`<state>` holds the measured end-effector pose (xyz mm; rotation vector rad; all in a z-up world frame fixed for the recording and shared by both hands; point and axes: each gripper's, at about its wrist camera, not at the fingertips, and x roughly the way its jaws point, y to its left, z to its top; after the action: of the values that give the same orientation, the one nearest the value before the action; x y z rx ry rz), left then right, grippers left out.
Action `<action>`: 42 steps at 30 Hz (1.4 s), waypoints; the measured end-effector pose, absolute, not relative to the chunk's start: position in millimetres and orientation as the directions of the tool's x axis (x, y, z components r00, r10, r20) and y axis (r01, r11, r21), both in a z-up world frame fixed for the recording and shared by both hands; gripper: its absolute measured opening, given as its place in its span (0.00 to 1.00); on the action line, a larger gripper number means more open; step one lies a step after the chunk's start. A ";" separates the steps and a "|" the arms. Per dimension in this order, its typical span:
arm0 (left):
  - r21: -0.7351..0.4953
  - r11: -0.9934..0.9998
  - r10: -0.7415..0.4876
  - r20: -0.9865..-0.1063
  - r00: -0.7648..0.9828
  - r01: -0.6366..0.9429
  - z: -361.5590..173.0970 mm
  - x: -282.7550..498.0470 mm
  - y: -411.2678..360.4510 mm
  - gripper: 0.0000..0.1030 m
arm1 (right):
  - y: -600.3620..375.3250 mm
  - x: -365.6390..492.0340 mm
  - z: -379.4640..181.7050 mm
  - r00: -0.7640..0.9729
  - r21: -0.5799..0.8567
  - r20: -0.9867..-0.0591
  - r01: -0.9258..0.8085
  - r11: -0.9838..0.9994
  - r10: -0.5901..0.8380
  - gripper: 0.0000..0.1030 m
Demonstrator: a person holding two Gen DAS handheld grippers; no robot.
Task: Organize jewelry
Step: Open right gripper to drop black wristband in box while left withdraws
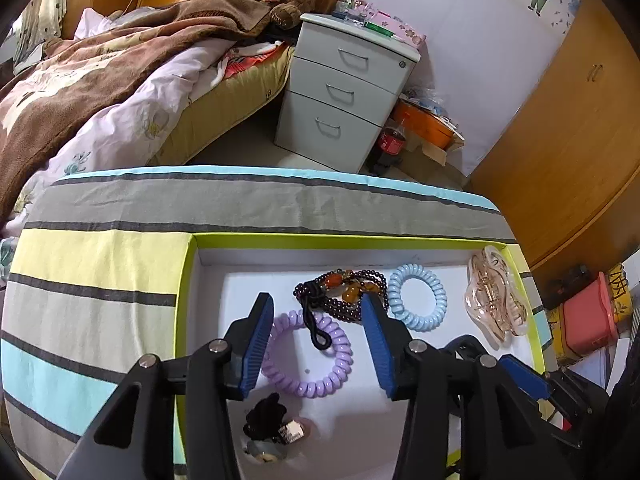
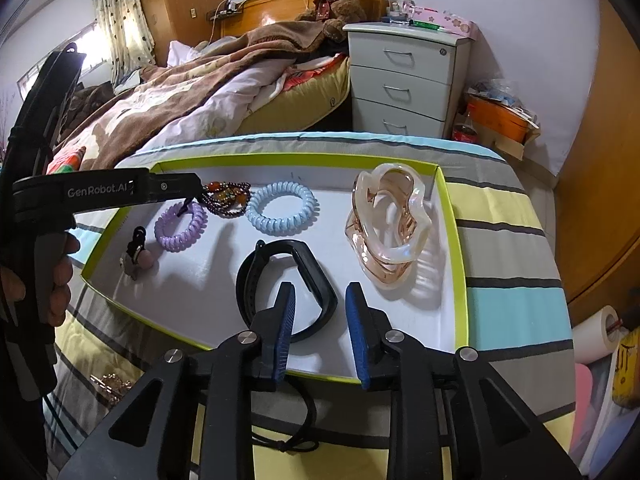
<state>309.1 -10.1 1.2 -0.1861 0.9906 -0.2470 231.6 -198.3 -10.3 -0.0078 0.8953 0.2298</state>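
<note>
A white tray with a lime rim [image 1: 320, 241] [image 2: 452, 208] lies on a striped cloth. In it are a purple coil hair tie [image 1: 308, 354] [image 2: 181, 227], a dark bead bracelet with amber beads [image 1: 344, 289] [image 2: 226, 197], a blue coil hair tie [image 1: 418, 297] [image 2: 281, 208], a clear pink hair claw [image 1: 494, 300] [image 2: 390, 226], a black band [image 2: 286, 288] and a small black charm [image 1: 272, 426] [image 2: 136, 258]. My left gripper [image 1: 320, 338] is open over the purple tie and bracelet cord. My right gripper [image 2: 322, 330] is open and empty, just above the black band.
The striped cloth [image 1: 100, 272] covers the table. A bed with a brown blanket [image 1: 80, 80], a grey drawer unit [image 1: 344, 92] and a wooden wardrobe [image 1: 580, 128] stand behind. A gold chain [image 2: 110, 382] lies on the cloth left of the tray's near edge.
</note>
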 end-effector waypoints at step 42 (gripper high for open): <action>-0.190 0.967 -0.254 -0.742 0.620 0.169 34.5 180.2 6.0 0.55 | -226.9 153.0 10.1 0.668 0.163 -0.706 -0.169 0.972 0.235 0.45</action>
<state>180.2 6.0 34.5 -0.1053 0.8689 -0.2437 153.0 -226.9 10.1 0.0862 0.8083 0.2279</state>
